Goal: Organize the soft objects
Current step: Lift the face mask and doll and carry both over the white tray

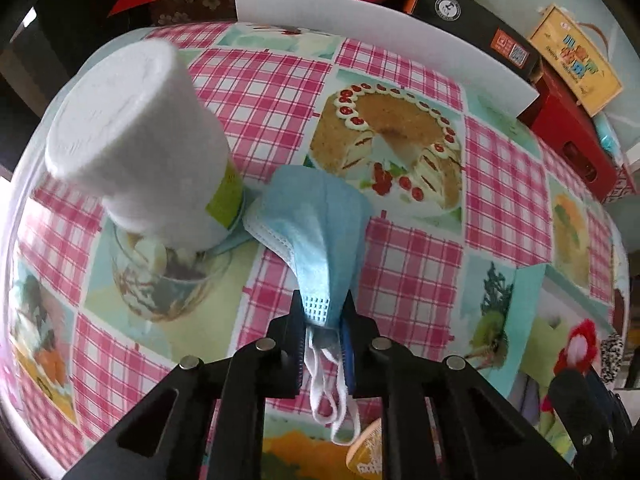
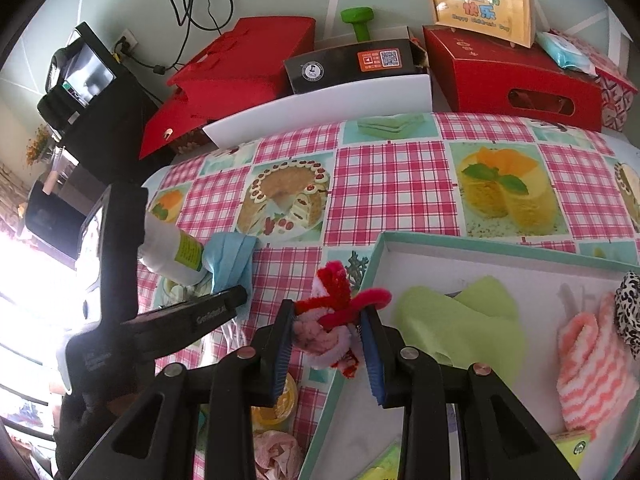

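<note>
Right tool (image 2: 329,322) gripping pipe-cleaner toy (image 2: 340,312), box (image 2: 480,246) holding green cloth (image 2: 460,320), striped sock (image 2: 592,364)

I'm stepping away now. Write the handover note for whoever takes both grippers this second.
Left gripper: shut on the blue face mask, its ear loops hanging between the fingers, the rest of it draped toward the white roll on the tablecloth.
Right gripper: shut on the red and pink pipe-cleaner toy, at the left edge of the teal-rimmed box.
Done: green cloth, striped pink sock and spotted scrunchie lie in the box.
Left: toy and mask into the box; the roll probably too.
</note>
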A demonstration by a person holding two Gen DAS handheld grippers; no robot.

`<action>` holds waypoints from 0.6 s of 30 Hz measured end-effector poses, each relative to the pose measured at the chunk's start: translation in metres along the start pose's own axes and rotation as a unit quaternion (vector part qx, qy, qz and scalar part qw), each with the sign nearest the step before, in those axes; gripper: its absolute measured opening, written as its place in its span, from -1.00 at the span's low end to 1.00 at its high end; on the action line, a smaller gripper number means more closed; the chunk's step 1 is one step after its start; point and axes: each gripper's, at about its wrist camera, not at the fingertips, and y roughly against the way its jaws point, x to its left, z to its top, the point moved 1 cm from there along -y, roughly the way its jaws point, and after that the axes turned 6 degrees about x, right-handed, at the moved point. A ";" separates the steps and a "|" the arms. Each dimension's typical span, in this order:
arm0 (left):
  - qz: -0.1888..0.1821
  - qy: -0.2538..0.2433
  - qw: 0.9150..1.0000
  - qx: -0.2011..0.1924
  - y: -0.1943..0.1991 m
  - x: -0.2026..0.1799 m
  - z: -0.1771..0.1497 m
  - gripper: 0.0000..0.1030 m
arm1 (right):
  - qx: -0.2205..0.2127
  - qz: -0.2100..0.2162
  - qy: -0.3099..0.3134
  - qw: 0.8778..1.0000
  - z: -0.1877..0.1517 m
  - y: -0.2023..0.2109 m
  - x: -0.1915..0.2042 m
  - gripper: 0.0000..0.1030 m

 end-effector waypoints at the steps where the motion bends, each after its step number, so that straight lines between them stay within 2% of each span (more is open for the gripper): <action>1: -0.009 0.001 1.000 -0.007 0.003 0.001 -0.004 -0.74 | 0.000 0.000 0.000 1.000 0.000 0.000 0.000 -0.34; 10: -0.070 -0.009 0.996 -0.062 0.047 0.009 -0.054 -0.76 | -0.004 -0.010 0.003 1.000 -0.004 0.006 0.001 -0.34; 13: -0.089 -0.013 0.993 -0.073 0.060 0.006 -0.059 -0.76 | -0.006 -0.015 0.006 1.000 -0.006 0.008 0.002 -0.34; 18: -0.111 -0.020 0.989 -0.098 0.069 0.005 -0.048 -0.76 | -0.016 -0.024 0.010 1.000 -0.010 0.017 0.003 -0.33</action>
